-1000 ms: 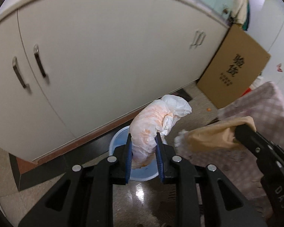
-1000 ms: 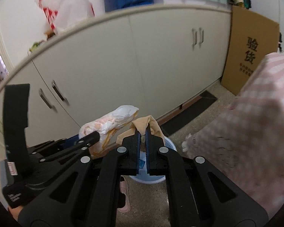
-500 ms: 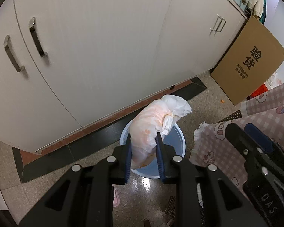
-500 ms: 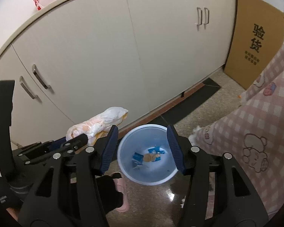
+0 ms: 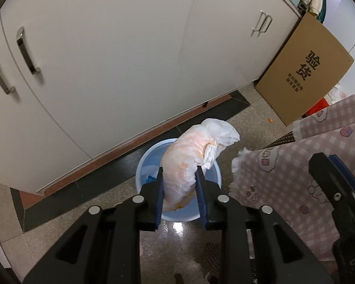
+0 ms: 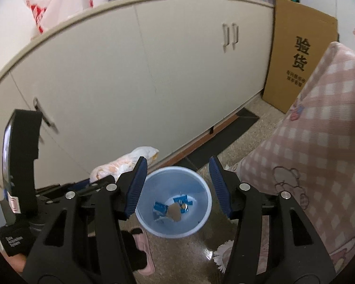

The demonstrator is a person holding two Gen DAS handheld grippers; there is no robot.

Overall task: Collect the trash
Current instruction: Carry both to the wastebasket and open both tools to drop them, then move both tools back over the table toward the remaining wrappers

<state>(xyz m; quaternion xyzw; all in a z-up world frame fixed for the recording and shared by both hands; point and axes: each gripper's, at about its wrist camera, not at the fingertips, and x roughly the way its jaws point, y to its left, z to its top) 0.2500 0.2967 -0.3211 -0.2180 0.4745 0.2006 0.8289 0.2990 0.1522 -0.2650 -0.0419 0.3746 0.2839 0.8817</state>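
Pinching a crinkled, orange-stained white plastic bundle (image 5: 191,163) between its 2 blue pads, the left gripper (image 5: 179,193) hangs over the round pale-blue bin (image 6: 175,200); the right gripper (image 6: 176,185) gapes empty, jaws freshly parted, above wrappers inside.

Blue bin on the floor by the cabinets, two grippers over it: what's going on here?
A person is collecting trash with two handheld grippers. The left gripper holds a crumpled white plastic bag over the blue bin, its jaws just easing open. The right gripper has just opened and is empty; a brown scrap and blue wrappers lie in the bin.
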